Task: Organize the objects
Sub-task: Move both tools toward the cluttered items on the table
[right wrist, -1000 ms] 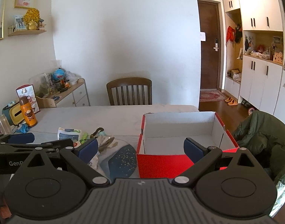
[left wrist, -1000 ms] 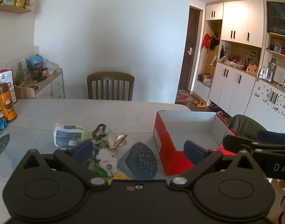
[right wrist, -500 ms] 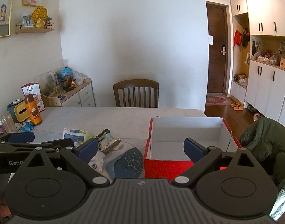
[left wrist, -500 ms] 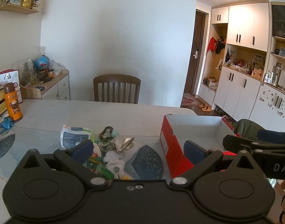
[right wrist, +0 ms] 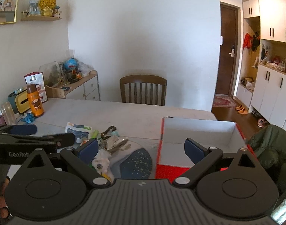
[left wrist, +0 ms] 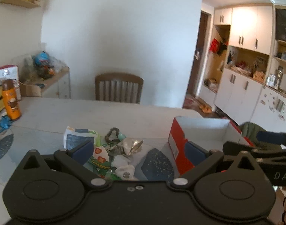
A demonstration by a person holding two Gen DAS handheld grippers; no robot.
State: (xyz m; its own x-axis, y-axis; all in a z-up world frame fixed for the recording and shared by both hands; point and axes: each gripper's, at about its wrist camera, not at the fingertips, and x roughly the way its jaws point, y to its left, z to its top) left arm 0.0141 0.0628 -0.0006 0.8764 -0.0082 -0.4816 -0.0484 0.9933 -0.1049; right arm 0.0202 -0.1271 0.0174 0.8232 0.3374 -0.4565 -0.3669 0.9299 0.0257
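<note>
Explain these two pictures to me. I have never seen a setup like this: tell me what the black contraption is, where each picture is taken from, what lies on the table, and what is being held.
There is no robot here: a person holds a black hand-held gripper in each hand, each with a camera looking forward along its two blue-padded fingers. One picture comes from the left gripper, the other from the right gripper; each also shows the other gripper at its edge. Both are open and hold nothing. On the pale table lies a small pile of clutter: a white and blue packet, a crumpled silver foil wrapper and a dark bead bracelet. To its right stands an open red cardboard box with a white inside, apparently empty. An orange bottle stands far left.
</note>
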